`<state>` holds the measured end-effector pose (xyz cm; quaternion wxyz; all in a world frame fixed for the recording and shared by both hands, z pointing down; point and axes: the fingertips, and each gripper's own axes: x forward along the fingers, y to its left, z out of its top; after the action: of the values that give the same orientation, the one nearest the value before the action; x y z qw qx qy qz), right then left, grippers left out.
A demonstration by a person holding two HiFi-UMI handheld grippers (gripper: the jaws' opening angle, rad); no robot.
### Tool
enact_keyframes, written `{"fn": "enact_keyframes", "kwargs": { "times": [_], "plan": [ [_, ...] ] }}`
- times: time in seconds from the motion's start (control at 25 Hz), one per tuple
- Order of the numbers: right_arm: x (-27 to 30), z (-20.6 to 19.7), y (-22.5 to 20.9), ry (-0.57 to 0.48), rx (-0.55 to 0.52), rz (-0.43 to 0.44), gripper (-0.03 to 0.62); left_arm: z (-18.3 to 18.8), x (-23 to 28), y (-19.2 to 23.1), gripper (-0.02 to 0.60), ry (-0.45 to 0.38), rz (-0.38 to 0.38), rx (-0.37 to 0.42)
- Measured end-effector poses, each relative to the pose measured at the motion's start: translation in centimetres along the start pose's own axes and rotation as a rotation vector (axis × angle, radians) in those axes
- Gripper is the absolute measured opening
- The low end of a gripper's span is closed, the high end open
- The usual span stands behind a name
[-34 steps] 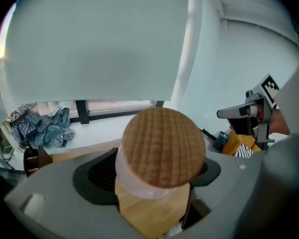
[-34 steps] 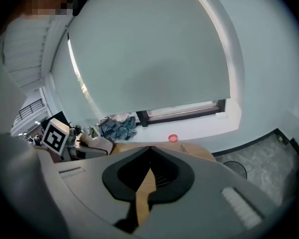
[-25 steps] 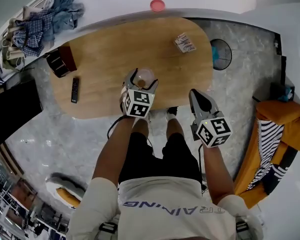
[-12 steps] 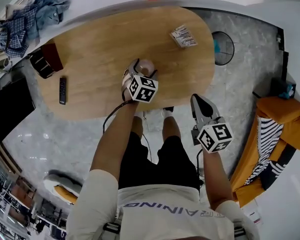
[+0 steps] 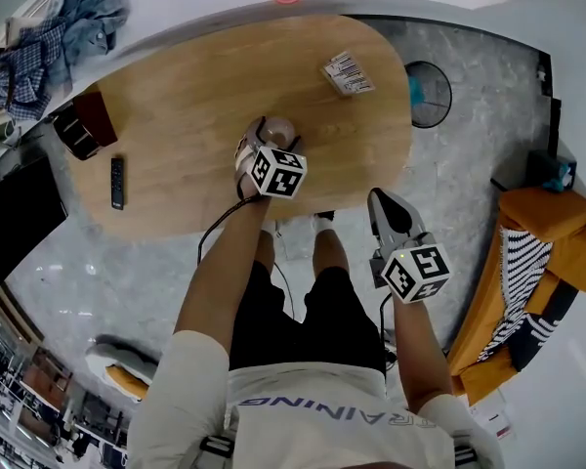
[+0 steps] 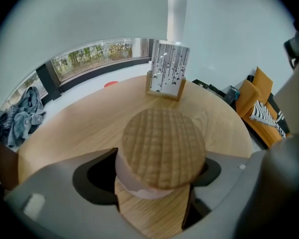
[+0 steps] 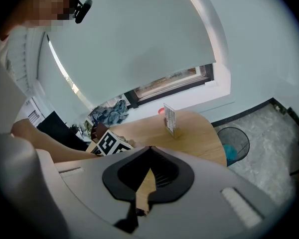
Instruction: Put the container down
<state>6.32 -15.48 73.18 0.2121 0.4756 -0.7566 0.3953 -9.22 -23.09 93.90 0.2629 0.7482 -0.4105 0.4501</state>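
The container (image 6: 162,156) is a small round pot with a pale pinkish body and a flat, ribbed tan lid (image 6: 164,138). It stands upright, lid on, clasped between my left fingers (image 6: 55,198) over the wooden bench (image 6: 74,128).

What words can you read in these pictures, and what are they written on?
"TRAINING": on the person's shirt, upside down in the head view.
Card in the stand: it has print, but too small to read.
Remote: any button marks are too small to read.
Marker cubes: only black-and-white square patterns, no words.
No other words can be read.
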Motion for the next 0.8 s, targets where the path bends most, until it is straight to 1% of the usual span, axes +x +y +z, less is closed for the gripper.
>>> {"fn": "enact_keyframes", "kwargs": {
  "times": [0.16, 0.24, 0.32, 0.4, 0.48, 0.6, 0.68, 0.8],
  "plan": [
    [-0.4, -0.2, -0.2, 0.002, 0.005, 0.007, 0.017, -0.1, 0.1, -0.4, 0.393, 0.0, -0.016, -0.016],
    [-0.6, -0.3, -0.2, 0.005, 0.005, 0.009, 0.017, 0.0, 0.2, -0.6, 0.395, -0.002, -0.027, -0.012],
    [-0.8, -0.4, -0.2, 0.01, 0.003, 0.012, 0.017, 0.6, -0.2, -0.6, 0.429, -0.026, -0.023, 0.006],
    [-1.1, -0.2, 0.1, 0.014, -0.004, 0.018, 0.017, 1.2, -1.1, -0.3, 0.449, -0.051, -0.015, -0.004],
    [-1.7, 0.5, 0.7, 0.012, -0.015, 0.027, 0.017, 1.8, -2.6, -0.4, 0.456, -0.063, -0.031, -0.022],
    [-2.6, 2.4, 2.2, -0.003, -0.043, 0.047, 0.017, 3.0, -5.7, -0.8, 0.461, -0.089, -0.058, 0.01],
    [-2.9, 4.2, 3.2, -0.02, -0.074, 0.067, 0.017, 4.5, -8.2, -0.6, 0.462, -0.127, -0.057, 0.019],
    [-3.6, 6.8, 4.9, -0.049, -0.115, 0.094, 0.017, 6.8, -12.7, -0.3, 0.462, -0.195, -0.062, -0.028]
  ]
}}
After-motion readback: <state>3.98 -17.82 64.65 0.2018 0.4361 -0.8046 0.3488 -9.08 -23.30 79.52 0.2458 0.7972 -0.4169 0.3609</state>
